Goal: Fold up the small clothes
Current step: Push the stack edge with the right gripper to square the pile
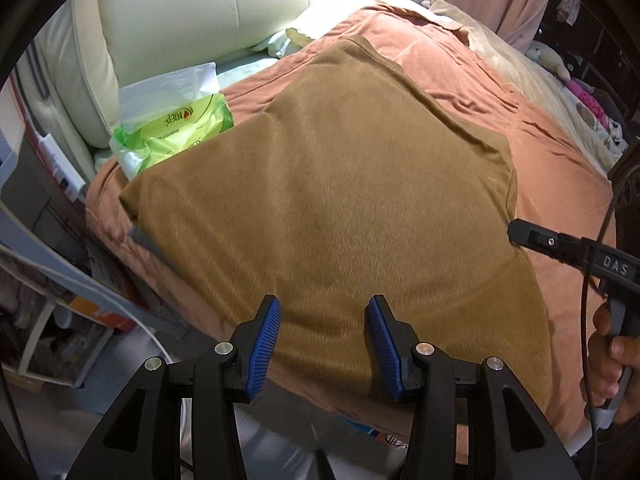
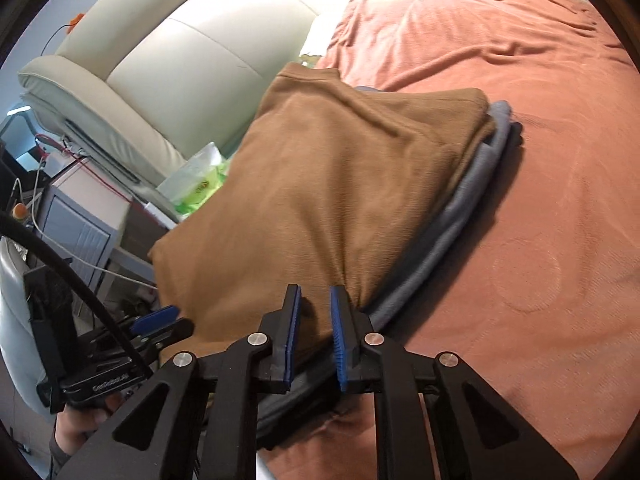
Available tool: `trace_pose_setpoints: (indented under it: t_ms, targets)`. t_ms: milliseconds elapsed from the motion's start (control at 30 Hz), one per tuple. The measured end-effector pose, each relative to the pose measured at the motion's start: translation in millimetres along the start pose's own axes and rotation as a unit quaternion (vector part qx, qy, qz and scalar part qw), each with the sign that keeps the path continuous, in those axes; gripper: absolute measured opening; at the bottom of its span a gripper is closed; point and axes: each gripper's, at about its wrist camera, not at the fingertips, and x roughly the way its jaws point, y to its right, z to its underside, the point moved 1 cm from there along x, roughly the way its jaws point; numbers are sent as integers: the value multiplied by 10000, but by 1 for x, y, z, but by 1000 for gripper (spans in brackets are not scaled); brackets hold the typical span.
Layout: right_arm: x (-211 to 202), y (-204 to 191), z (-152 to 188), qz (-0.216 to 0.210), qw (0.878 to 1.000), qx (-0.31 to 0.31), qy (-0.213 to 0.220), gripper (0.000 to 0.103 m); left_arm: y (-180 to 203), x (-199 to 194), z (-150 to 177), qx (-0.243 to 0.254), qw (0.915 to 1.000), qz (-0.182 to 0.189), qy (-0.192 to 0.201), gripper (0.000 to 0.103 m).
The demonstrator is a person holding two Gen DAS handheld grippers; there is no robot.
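Observation:
A folded brown garment [image 1: 332,200] lies on top of a stack on the bed; it also shows in the right wrist view [image 2: 320,184]. Under it lie folded grey-blue clothes [image 2: 452,220]. My left gripper [image 1: 323,312] is open and empty, just above the brown garment's near edge. My right gripper [image 2: 314,300] has its jaws narrowly apart at the brown garment's near right corner; a fold of the fabric bunches between the pads. The right gripper's body [image 1: 560,244] shows at the stack's right edge in the left wrist view. The left gripper [image 2: 156,322] shows at the left in the right wrist view.
A salmon-pink bedspread [image 2: 520,160] covers the bed. A cream padded headboard [image 1: 192,12] stands behind. A green and white plastic bag [image 1: 176,120] lies left of the stack. Shelves and cables [image 2: 76,216] crowd the floor beside the bed. Pillows and soft toys [image 1: 560,76] lie at the far right.

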Motion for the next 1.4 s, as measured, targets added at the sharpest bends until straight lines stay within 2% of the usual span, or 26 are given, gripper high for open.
trace_pose_setpoints:
  t_ms: [100,300,433,467,567,600,733,867,1033,1100,1400]
  targets:
    - [-13,2,1,315,9995,-49,57,11,-1,-7,-7,59,10000,-11,6,48]
    - [-42,13,-12,23,9995,167,255,14,5,-17,-43,275,9995,-2,156,48]
    - [-46,22,-20,108,9995,168,252,14,7,-8,-75,327,9994,24,108,48]
    - [-46,24,-23,165,9994,184,235,16,6,-6,-80,339,9994,22,114,48]
    - [-39,34,-34,225,9990,341,178,31,9,2,-105,425,9990,36,134,48]
    - [-38,36,-38,222,9989,357,195,34,10,7,-114,471,9988,32,120,47]
    - [-25,41,-54,498,9982,310,146,35,17,28,-141,534,9986,54,6,42]
    - [-7,46,-70,773,9967,254,26,35,22,54,-164,602,9981,27,-130,42]
    - [11,51,-77,1176,9929,56,-154,37,22,93,-187,629,9973,-127,-360,32]
    - [13,55,-78,1203,9926,78,-149,42,23,106,-198,611,9972,-193,-382,31]
    - [11,72,-70,892,9955,316,-32,42,35,143,-247,631,9968,-387,-309,31]
